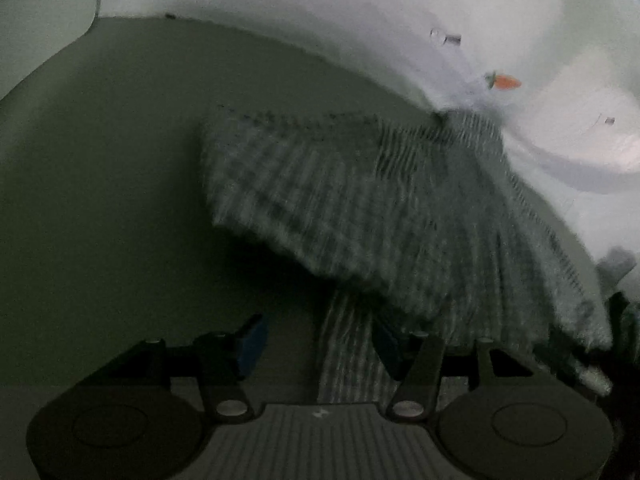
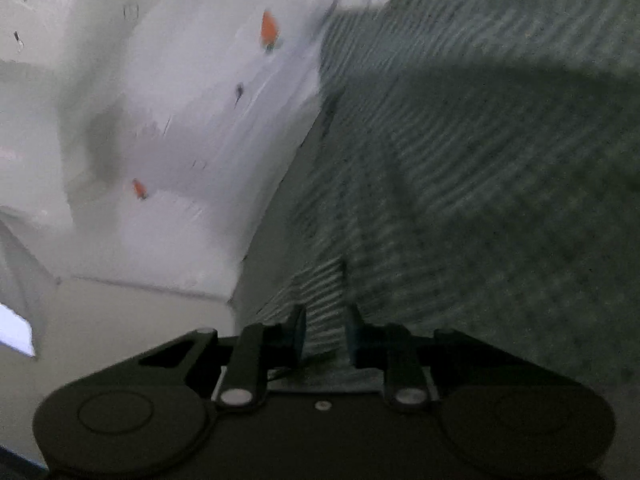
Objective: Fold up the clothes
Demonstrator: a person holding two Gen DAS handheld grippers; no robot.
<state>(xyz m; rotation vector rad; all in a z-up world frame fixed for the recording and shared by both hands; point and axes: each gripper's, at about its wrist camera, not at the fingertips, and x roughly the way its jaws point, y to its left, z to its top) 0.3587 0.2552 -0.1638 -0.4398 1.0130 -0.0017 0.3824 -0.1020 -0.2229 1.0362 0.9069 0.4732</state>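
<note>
**Striped garment held between two grippers above a green surface**

The left wrist view looks down past the black two-finger left gripper, whose blue-padded fingers stand wide apart, released. A narrow strip of the grey-green and white striped knit garment runs between the fingers, close to the right pad; whether it touches that pad cannot be told. The rest of the garment spreads away from the gripper toward the far right, a broad, blurred panel with a straight far edge, casting a dark shadow below it onto the plain olive-green flat surface. Beyond the green surface, at the far and right side, lies a white cloth printed with small orange carrots; one carrot shows near the garment's far corner.

In the right wrist view, the black right gripper has its blue-padded fingers drawn close together, clenched on a fold of the same striped garment. The fabric rises from the fingers and fills the whole right half of the view, partly in shadow and blurred. To the left lies the white carrot-printed cloth, creased, with three orange carrots visible.
</note>
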